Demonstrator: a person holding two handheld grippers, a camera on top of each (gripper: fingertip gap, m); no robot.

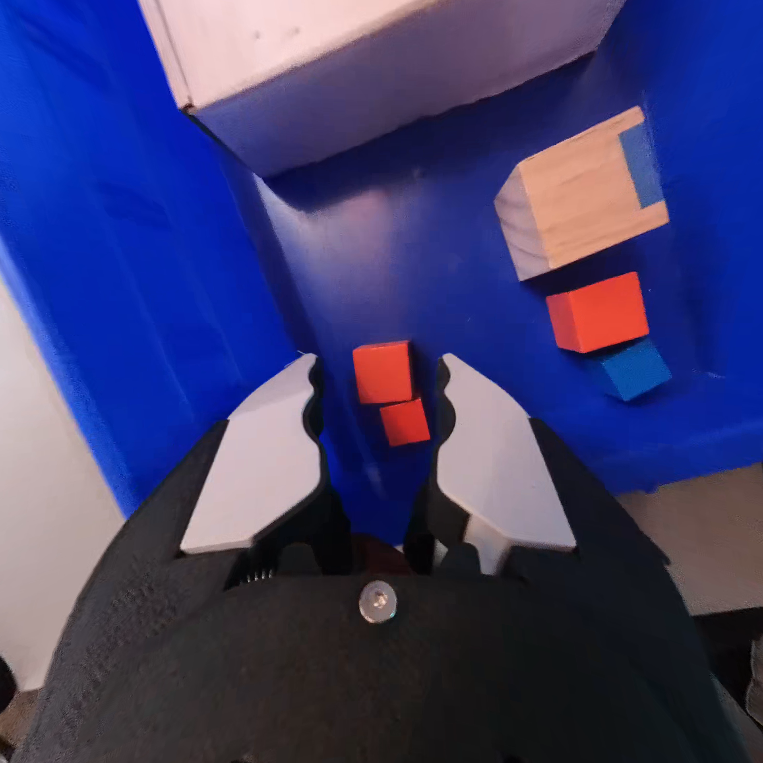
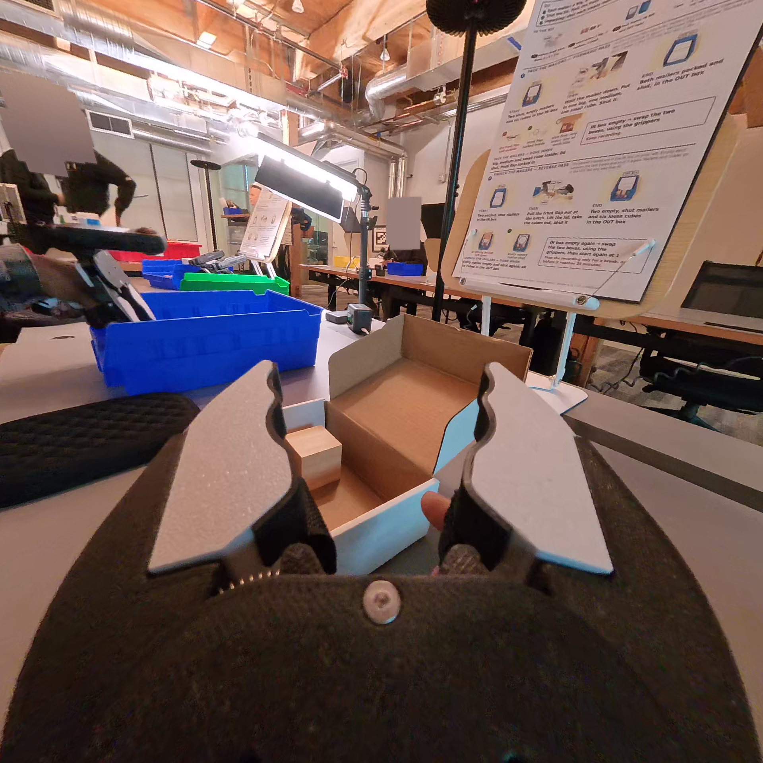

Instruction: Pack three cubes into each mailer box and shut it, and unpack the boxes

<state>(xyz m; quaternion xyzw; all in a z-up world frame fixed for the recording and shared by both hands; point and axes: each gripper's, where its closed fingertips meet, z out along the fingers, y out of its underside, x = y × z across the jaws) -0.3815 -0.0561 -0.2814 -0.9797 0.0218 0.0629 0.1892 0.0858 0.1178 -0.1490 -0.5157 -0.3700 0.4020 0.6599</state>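
In the left wrist view my left gripper (image 1: 377, 361) is open and empty, pointing down into a blue bin (image 1: 124, 247). Two small red cubes (image 1: 382, 371) (image 1: 404, 421) lie touching on the bin floor, between and just beyond its fingertips. A big wooden cube (image 1: 578, 202), a medium red cube (image 1: 596, 311) and a blue cube (image 1: 633, 371) lie to the right. A shut white mailer box (image 1: 330, 62) sits at the far end. In the right wrist view my right gripper (image 2: 380, 371) is open and empty at an open mailer box (image 2: 380, 532) holding one wooden cube (image 2: 316, 454).
In the right wrist view the blue bin (image 2: 206, 342) stands at the back left, with the left gripper (image 2: 111, 289) reaching into it. A black padded rest (image 2: 82, 441) lies on the left. An instruction sheet on a stand (image 2: 598, 165) is at the back right. Other bins stand farther back. My right fingertips sit around 50 cm from my left ones.
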